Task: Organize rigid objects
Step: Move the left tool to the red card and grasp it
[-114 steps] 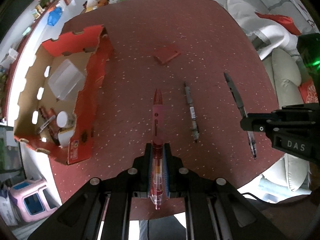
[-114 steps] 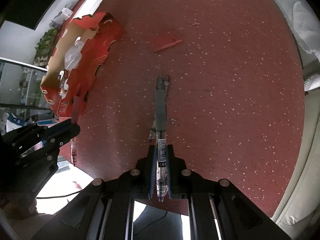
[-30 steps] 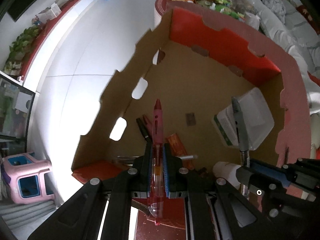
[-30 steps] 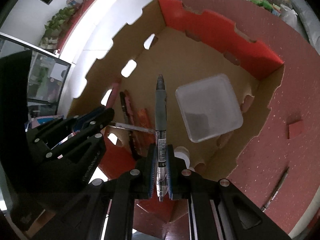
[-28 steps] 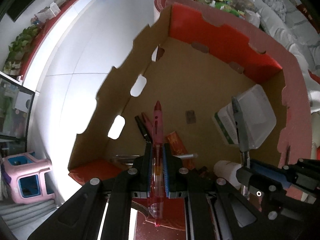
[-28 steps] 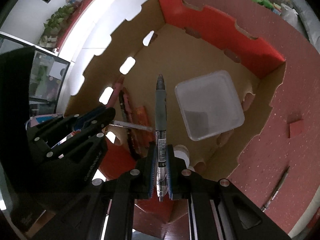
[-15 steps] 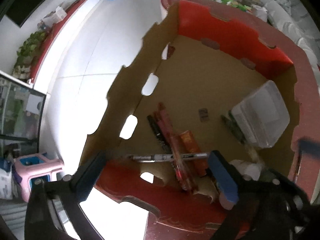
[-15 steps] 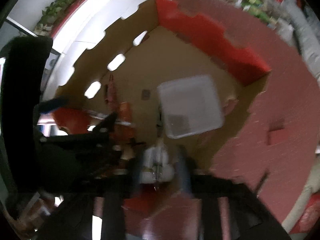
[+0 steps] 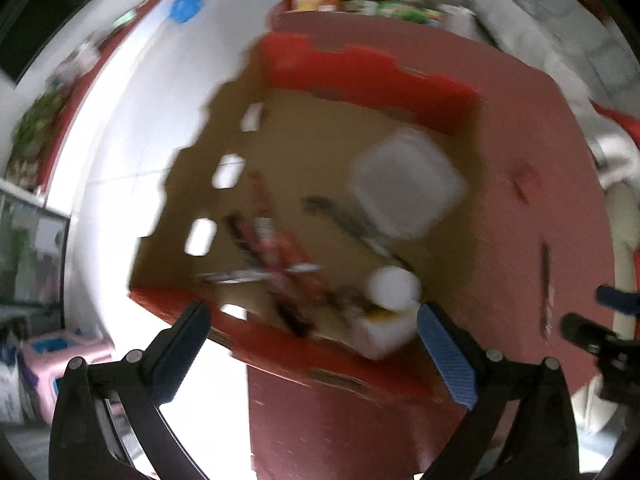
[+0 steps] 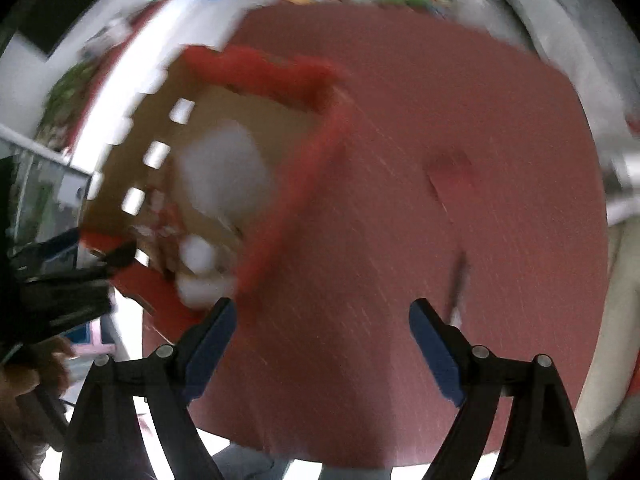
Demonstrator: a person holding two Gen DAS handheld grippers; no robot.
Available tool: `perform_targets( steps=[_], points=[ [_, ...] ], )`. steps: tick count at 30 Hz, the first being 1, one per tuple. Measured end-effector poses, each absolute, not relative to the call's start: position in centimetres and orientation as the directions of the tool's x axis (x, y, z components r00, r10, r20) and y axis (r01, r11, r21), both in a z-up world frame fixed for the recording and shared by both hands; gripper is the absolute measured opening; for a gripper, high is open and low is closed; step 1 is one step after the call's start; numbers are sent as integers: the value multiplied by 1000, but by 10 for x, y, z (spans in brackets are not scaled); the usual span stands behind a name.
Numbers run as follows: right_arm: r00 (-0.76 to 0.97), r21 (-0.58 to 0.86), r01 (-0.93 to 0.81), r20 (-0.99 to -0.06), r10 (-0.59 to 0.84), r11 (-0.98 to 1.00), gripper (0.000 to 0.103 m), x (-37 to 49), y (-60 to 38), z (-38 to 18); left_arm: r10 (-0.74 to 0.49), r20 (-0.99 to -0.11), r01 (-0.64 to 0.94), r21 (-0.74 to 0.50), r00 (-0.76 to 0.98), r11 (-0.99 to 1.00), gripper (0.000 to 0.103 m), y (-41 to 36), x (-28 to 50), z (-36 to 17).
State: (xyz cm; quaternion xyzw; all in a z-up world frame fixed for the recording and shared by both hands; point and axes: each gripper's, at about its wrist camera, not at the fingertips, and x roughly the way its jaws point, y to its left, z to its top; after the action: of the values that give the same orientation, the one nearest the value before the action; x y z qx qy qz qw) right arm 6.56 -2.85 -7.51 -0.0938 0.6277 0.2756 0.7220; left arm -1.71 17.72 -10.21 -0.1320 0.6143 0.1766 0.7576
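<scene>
Both views are motion-blurred. A red cardboard box [image 9: 372, 76] stands on the red table and holds several pens [image 9: 276, 248], a clear plastic container [image 9: 404, 184] and a white cap [image 9: 394, 286]. My left gripper [image 9: 312, 344] is open and empty just above the box's near wall. My right gripper [image 10: 322, 338] is open and empty over the table, right of the box [image 10: 280, 76]. One dark pen [image 10: 460, 276] lies on the table by the right finger; it also shows in the left wrist view [image 9: 545, 284].
A small red flat piece [image 10: 448, 168] lies on the table beyond the pen. The table edge [image 9: 256, 420] drops to white floor on the left, with a pink stool [image 9: 52, 364] below. Cushions and clutter ring the far side.
Both grippers opened and dropped their pens, the red one and the grey one, into the box. Both have since pulled back, the right one swinging out over the table.
</scene>
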Motion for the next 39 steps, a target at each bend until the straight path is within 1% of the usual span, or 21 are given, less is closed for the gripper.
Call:
perform_targets(
  steps=[2,4,7,9,12,16,25,27,28,31,33,34,35,36,37,39],
  points=[
    [10,224,-437,-967,254,871,89,63,-63,-98,96,-976,-368,18,195,929,103,146,-6,-98],
    [-46,220,-351,-975,218,910,89,60,-97,-125,60,-975,-310,-8,212,951,103,115,3,-95],
    [-96,234,-251,-972,216,939,89,60,-131,-147,11,-976,-227,-39,215,973,103,73,18,-96],
    [-100,226,-217,-973,209,950,89,63,-147,-157,-3,-980,-181,-40,200,983,103,50,29,-100],
    [-102,206,-202,-977,189,957,89,67,-161,-170,-20,-983,-154,-48,180,987,103,29,41,-105],
    [-101,199,-194,-978,182,961,89,78,-165,-185,-18,-984,-163,-47,178,985,103,19,67,-109],
    [3,142,-323,-989,151,936,88,117,-126,-206,28,-982,-241,-19,188,970,103,26,157,-120],
    [18,138,-361,-988,154,922,83,121,-116,-210,31,-983,-234,-13,182,972,103,23,171,-128],
    [19,138,-372,-988,156,918,74,123,-113,-211,43,-984,-221,3,175,975,103,19,179,-133],
    [38,130,-412,-986,160,902,71,124,-106,-210,69,-985,-167,43,158,985,103,5,198,-150],
    [59,114,-457,-986,158,882,62,121,-104,-208,83,-985,-110,67,148,992,103,-10,206,-162],
    [74,103,-488,-985,159,867,43,118,-104,-205,89,-985,-85,77,145,993,103,-16,210,-168],
    [77,101,-507,-984,162,856,17,109,-101,-202,95,-985,-55,88,141,995,103,-23,213,-175],
    [80,88,-525,-985,153,846,11,101,-100,-201,107,-985,-27,105,136,994,103,-31,217,-181],
    [92,47,-536,-989,114,843,11,98,-105,-201,116,-984,3,118,137,993,103,-40,220,-188],
    [76,66,-513,-990,122,856,11,97,-123,-203,122,-981,48,130,153,990,103,-52,226,-197]
  ],
)
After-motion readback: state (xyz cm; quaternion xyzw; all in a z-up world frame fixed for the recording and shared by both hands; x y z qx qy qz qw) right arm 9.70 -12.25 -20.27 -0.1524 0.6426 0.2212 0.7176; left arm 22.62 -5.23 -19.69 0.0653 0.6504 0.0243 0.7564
